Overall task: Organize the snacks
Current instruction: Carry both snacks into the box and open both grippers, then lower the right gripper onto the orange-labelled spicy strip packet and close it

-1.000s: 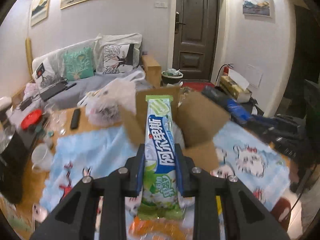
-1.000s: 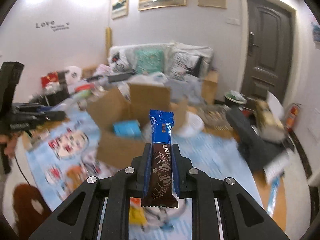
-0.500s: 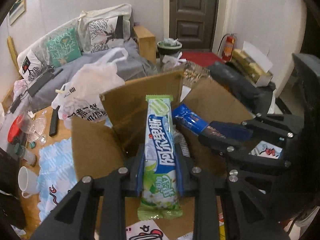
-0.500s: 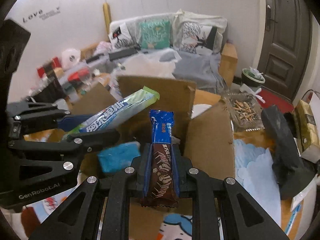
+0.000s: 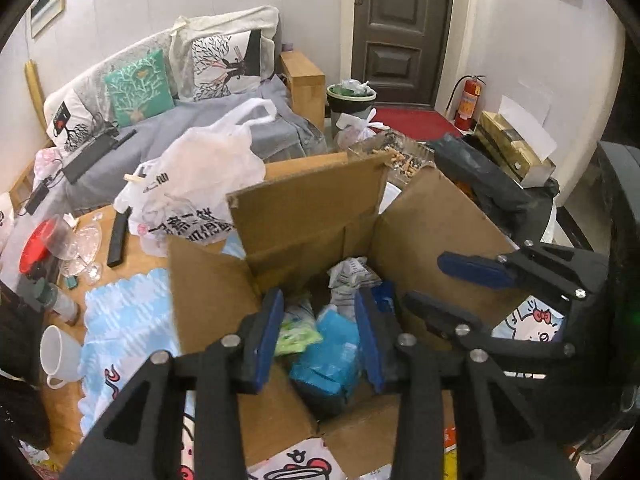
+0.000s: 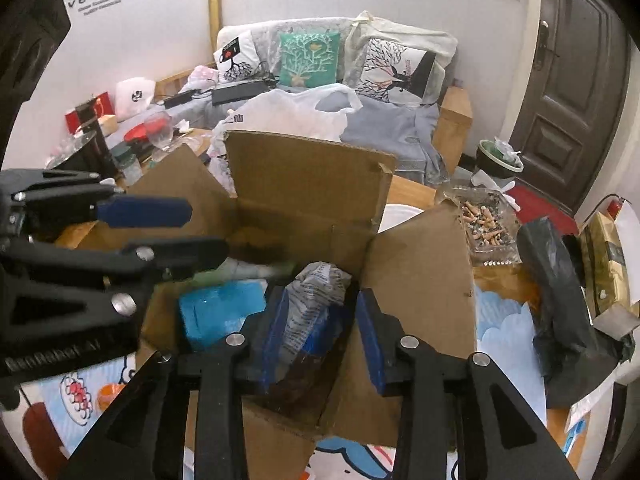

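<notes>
Both sets of jaws are being held wide apart with nothing pinched between them. The left gripper (image 5: pixel 320 334) and the right gripper (image 6: pixel 316 334) are being hovered right over the open box (image 5: pixel 420 232), fingers pointed down into it, which looks like a drop spot being lined up so anything let go lands inside rather than on the tablecloth (image 5: pixel 128 320).

Inside the box, snacks are being collected in a loose pile: a blue packet (image 5: pixel 330 356) is sitting under the left gripper, with a green wrapper (image 5: pixel 296 336) just beside it and a crumpled grey-white packet (image 6: pixel 316 284) propped toward the back wall. In the right wrist view a dark wrapper (image 6: pixel 304 372) is lying between the right fingers but isn't being touched by them, as far as can be told.

The flaps are being left splayed outward, probably so both grippers get room at the same time. They're being worked close together, the right one showing at the edge of the left view.

Further out, a white plastic bag (image 5: pixel 200 184) is slumped behind the box, and an ashtray (image 6: pixel 484 220) is sitting near the right flap. More snacks are likely still waiting on the table, though that's a guess.
</notes>
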`<state>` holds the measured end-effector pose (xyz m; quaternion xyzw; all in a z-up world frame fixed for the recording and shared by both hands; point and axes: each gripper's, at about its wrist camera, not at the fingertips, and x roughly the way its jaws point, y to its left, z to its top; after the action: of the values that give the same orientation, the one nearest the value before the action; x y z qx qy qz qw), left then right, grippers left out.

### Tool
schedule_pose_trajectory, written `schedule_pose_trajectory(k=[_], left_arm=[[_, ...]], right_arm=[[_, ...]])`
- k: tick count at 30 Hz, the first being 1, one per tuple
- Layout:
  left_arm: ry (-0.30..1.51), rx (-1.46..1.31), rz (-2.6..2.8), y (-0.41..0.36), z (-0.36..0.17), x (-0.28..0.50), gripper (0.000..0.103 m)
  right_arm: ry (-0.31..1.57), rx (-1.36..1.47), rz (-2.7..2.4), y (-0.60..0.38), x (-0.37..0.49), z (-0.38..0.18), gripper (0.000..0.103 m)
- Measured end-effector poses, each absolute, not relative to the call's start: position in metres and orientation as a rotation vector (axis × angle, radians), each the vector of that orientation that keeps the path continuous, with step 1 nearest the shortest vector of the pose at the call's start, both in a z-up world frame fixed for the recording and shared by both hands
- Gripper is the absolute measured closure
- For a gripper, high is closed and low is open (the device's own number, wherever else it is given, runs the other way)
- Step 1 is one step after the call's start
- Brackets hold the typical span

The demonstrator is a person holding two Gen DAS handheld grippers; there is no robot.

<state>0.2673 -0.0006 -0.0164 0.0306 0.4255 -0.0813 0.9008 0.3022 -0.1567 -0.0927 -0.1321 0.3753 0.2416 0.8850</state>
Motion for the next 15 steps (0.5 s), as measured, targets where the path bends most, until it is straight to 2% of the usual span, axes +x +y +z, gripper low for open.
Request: schedule_pose_trajectory(k=[3,5,11,15], left_arm=[[0.860,0.058,-0.169,0.006,-0.010,0.255,0.066],[0.834,0.064,-0.169,0.009,-0.005,0.241,0.059],[0.771,0.060,-0.223,0.019,-0.003,0.182,0.057],[0.756,0.049,-0.245,0.026,-0.024,0.140,0.056]], right_arm=[[0.770,-0.271,0.517,-0.159,0.294,-0.087,0.072],[0.756,-0.258,0.543,-0.163,0.283,-0.081,0.071],[0.726,-0.225,0.650,-0.185,0.235,-0.076,0.071],[0.750,-0.185,0.704,-0.206,0.204,-0.096,0.071]])
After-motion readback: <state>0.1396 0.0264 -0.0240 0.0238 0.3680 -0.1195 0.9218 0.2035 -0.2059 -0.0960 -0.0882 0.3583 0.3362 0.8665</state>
